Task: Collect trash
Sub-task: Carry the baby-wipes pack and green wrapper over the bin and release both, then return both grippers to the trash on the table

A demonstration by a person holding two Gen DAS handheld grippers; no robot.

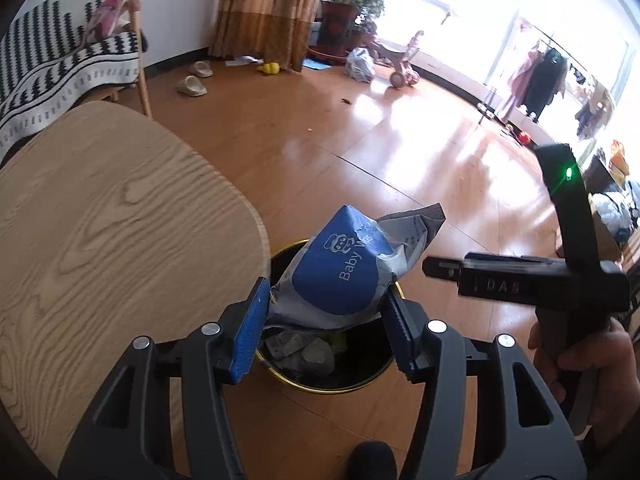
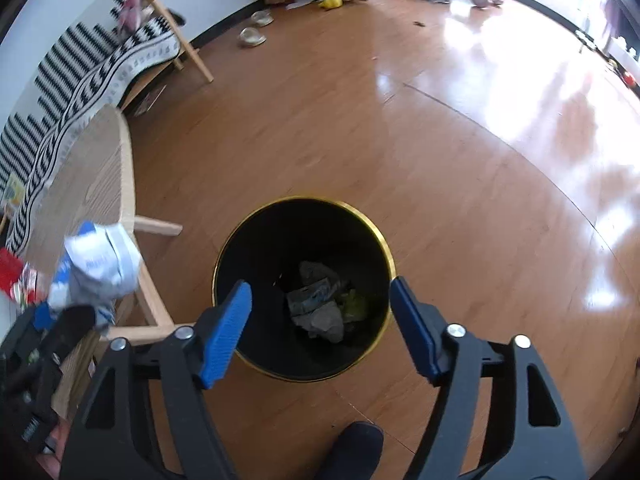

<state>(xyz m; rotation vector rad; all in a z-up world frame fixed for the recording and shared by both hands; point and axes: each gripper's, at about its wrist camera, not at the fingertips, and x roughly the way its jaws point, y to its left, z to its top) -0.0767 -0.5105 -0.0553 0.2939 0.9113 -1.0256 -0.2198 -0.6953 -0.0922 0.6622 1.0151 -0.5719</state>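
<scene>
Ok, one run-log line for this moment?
left gripper: shut on baby wipes pack, above bin | right gripper: open, empty, over trash bin | bin: crumpled trash inside

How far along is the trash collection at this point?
Done: crumpled trash already lies at the bottom of the black bin, and the right gripper hangs above it with jaws open and nothing between them. In hand: the left gripper clamps a baby wipes pack over the bin. Left: dropping that pack; a red item remains on the table.
</scene>
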